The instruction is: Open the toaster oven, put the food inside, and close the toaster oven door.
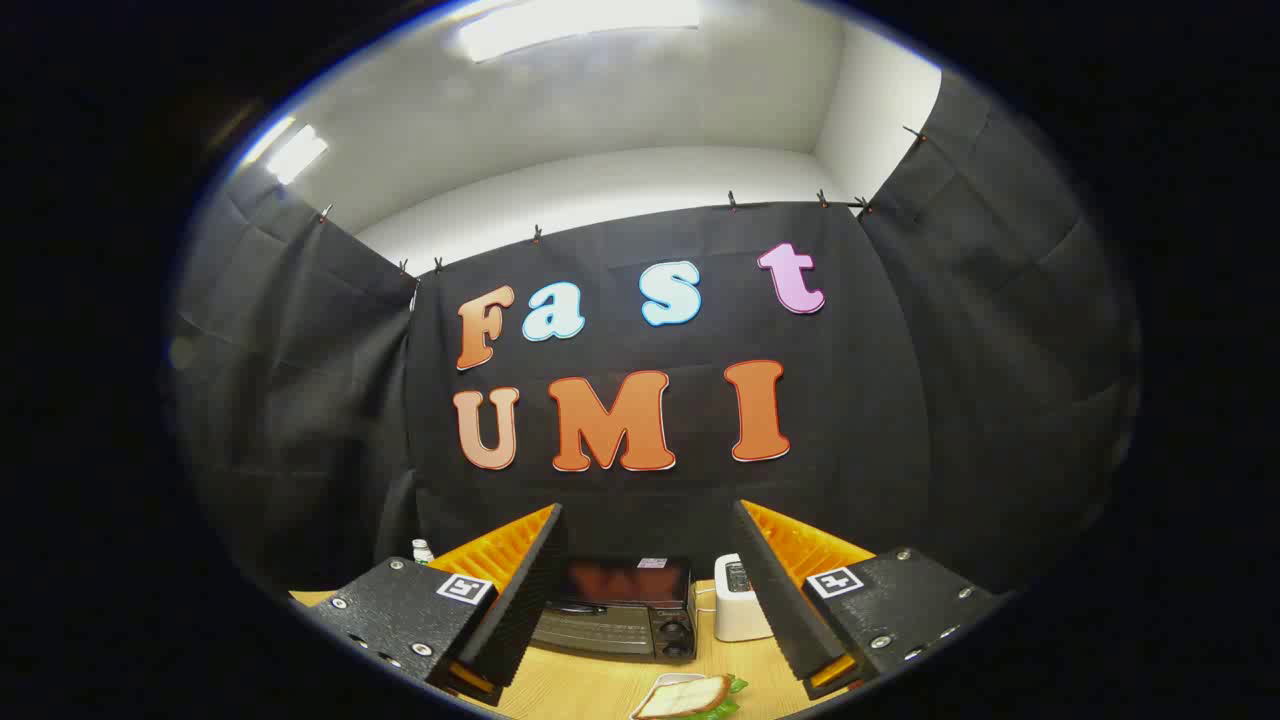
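A black toaster oven (pixel 620 610) stands on the wooden table (pixel 590 685) against the booth's black wall, its glass door closed and two knobs on its right side. It shows in the gap between my fingers, well beyond them. A sandwich (pixel 690 697) with green lettuce lies on a small white plate (pixel 672 682) on the table, nearer than the oven and just ahead of the right finger. My gripper (pixel 648 595) is open, with a wide gap and nothing between the fingers. It is held above the table, apart from both oven and sandwich.
A white pop-up toaster (pixel 740 600) stands right beside the oven, on its right. A small bottle with a white cap (pixel 422 551) peeks out beyond the left finger. Black cloth walls close the booth at back and sides.
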{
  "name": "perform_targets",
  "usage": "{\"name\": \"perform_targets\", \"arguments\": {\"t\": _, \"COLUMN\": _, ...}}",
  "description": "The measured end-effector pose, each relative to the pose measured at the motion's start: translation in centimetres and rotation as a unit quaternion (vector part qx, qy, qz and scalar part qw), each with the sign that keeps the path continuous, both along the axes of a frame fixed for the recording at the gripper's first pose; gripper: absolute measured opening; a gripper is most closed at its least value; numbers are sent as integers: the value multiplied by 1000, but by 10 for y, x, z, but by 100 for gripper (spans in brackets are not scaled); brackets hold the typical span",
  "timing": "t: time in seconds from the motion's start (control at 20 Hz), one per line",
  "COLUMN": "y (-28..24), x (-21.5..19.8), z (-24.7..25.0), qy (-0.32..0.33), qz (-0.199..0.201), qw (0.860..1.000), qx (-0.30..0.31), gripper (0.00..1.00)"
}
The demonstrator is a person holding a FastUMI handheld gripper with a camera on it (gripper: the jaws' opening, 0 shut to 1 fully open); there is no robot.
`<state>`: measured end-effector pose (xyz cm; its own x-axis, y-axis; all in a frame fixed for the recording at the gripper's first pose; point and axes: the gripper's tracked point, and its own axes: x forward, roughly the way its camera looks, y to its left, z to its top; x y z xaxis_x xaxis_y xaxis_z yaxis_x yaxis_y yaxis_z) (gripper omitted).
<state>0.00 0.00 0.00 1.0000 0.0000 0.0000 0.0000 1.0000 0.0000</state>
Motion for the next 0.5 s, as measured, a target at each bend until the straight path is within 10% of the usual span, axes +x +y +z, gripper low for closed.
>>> {"name": "perform_targets", "arguments": {"t": 0.5, "y": 7, "x": 4, "z": -23, "qy": 29, "qz": 10, "qw": 999, "qx": 11, "gripper": 98}}
